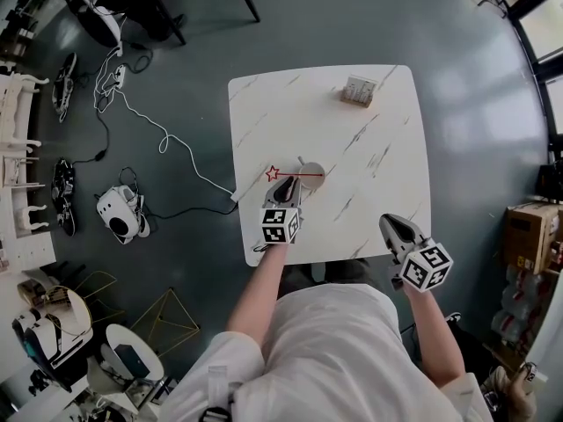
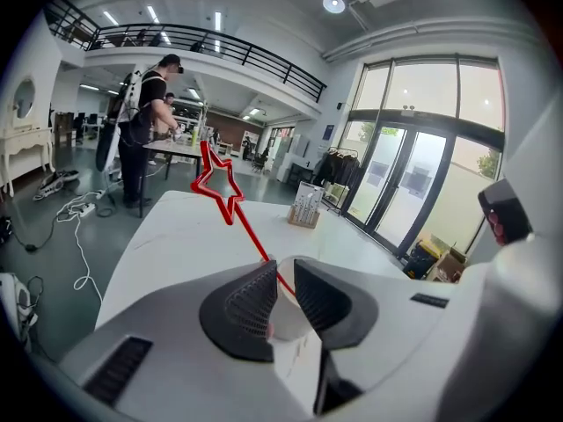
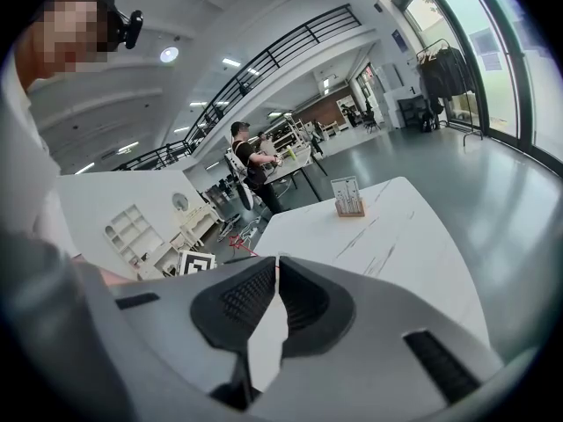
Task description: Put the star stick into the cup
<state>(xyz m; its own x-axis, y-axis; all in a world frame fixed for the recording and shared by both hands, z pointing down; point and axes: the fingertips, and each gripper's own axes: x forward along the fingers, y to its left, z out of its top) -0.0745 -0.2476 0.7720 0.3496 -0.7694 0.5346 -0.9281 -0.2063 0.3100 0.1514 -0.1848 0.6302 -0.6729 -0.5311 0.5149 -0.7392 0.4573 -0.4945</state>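
A dull grey floor [image 1: 378, 25] fills most of the head view, with a white cable [image 1: 167, 143] trailing over it at 9 o'clock and a cardboard box [image 1: 525, 236] at the 3 o'clock edge. In the middle stands a white marble-veined table [image 1: 378, 139], its top bare over most of its spread. The left gripper view shows the room behind: tall glass doors [image 2: 413, 165] at 2 o'clock, a railed upper gallery [image 2: 220, 47] at 12 o'clock, and a person [image 2: 141, 130] standing at a far table at 10 o'clock. On the marble, a small card holder [image 1: 359, 90] sits towards the far edge at 1 o'clock. Near the near edge, at 7 o'clock on the top, stands the cup [image 1: 313, 176]. The red star stick [image 1: 274, 173] leans out of it, lower end at the rim and star hanging out at the cup's 9 o'clock. The left gripper [image 1: 288, 182] hovers just beside the cup, its jaws a little apart, with the cup wall and the stick's foot seen through the gap and nothing pinched. The right gripper [image 1: 390, 221] hangs at the table's 5 o'clock corner, well apart from the cup, with its jaws drawn together on nothing.
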